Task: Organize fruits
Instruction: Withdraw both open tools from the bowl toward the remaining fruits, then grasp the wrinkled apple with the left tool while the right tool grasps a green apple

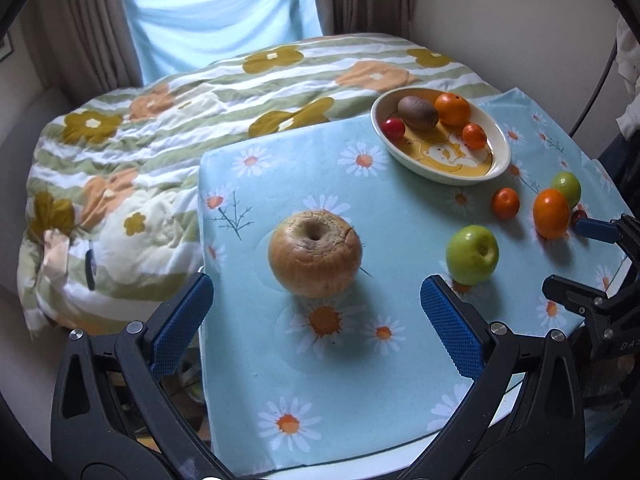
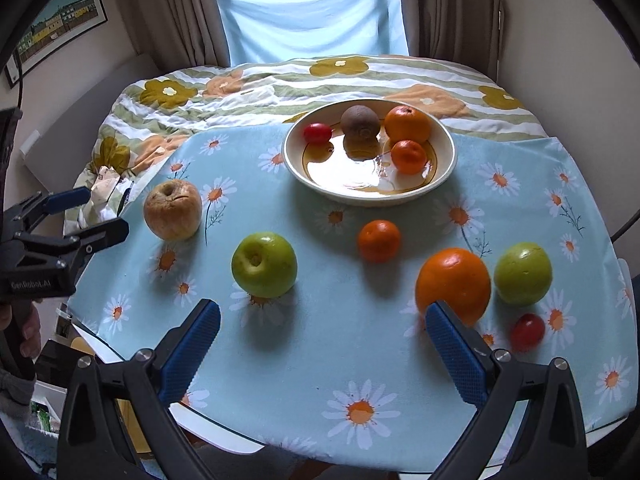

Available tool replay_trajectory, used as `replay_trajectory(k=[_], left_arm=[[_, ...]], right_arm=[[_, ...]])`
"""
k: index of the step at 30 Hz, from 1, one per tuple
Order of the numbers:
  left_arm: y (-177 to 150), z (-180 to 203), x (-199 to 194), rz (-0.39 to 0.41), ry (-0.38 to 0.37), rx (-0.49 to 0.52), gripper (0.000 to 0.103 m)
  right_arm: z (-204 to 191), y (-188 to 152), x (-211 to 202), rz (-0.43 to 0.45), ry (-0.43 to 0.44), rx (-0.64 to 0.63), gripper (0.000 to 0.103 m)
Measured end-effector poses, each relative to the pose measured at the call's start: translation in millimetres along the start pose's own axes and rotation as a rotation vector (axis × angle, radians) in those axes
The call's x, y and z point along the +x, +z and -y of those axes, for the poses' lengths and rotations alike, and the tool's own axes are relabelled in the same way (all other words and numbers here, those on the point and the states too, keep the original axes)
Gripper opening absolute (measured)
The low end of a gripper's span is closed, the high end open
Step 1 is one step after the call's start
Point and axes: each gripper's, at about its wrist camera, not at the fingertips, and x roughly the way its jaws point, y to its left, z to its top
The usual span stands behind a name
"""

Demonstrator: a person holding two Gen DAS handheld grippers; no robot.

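A wrinkled brown apple [image 1: 315, 254] [image 2: 173, 210] sits on the daisy cloth just ahead of my left gripper [image 1: 316, 320] [image 2: 96, 214], which is open and empty. To its right lie a green apple [image 1: 472, 254] [image 2: 264, 265], a mandarin [image 2: 378, 240], a large orange [image 2: 453, 283], a second green apple [image 2: 522, 274] and a small red fruit [image 2: 528, 332]. The cream bowl [image 1: 420, 168] [image 2: 448, 168] at the back holds a kiwi [image 2: 360, 120], an orange [image 2: 408, 124], a mandarin [image 2: 409, 156] and a red fruit [image 2: 318, 133]. My right gripper [image 2: 324, 344] [image 1: 580, 260] hovers open near the front edge.
The light blue cloth [image 2: 320, 380] covers a small table whose left and front edges lie close to both grippers. Behind it is a bed with a flowered quilt [image 1: 160, 120], then curtains and a window. A person's hand [image 2: 24, 328] holds the left gripper's handle.
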Motion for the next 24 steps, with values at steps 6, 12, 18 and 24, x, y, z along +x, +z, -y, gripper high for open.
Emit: replay_trajectory(k=[6,12,18,24], left_arm=[[5,-17,31,-0.031,-0.048,0.055,0.103],[10,-25,55,-0.055,-0.1,0.087,0.103],[13,-22,72,-0.073,-0.133,0.131,0.103],[15,-18,87,-0.096,-0.154,0.154,0.099]], right_arm=[[-27,0,26,-0.029,-0.009,0.011,0.102],[-44,5,45,-0.041,-0.029,0.017,0.096],[-53,8,59,-0.065,-0.039,0.015,0.086],[-52,12,68,-0.08,-0.052,0.041,0.076]])
